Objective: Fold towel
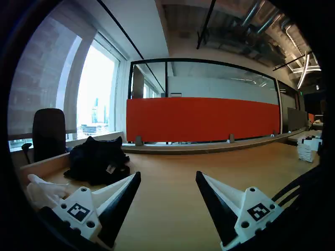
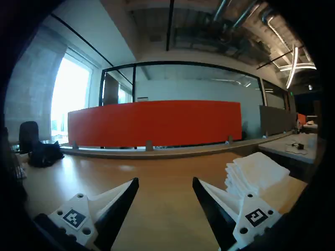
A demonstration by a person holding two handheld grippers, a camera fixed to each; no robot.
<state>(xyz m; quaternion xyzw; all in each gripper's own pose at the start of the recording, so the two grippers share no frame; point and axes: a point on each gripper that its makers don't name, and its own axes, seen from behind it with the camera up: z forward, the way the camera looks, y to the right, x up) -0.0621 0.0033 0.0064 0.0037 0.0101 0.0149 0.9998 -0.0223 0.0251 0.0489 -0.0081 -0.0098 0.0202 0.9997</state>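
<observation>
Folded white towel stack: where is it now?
Right gripper view: the towel stack sits at right on the wooden table, just beyond the right gripper.

Left gripper (image 1: 168, 175), right gripper (image 2: 166, 180) both agape

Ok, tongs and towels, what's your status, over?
Left tongs open, empty. Right tongs open, empty. Folded white towel stack untouched on pale wooden table. Black cloth heap off left, not blocking.

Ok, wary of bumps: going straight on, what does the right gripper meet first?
Probably nothing before the long red divider panel past the wooden desk; the folded white towel stack sits to its right.
</observation>
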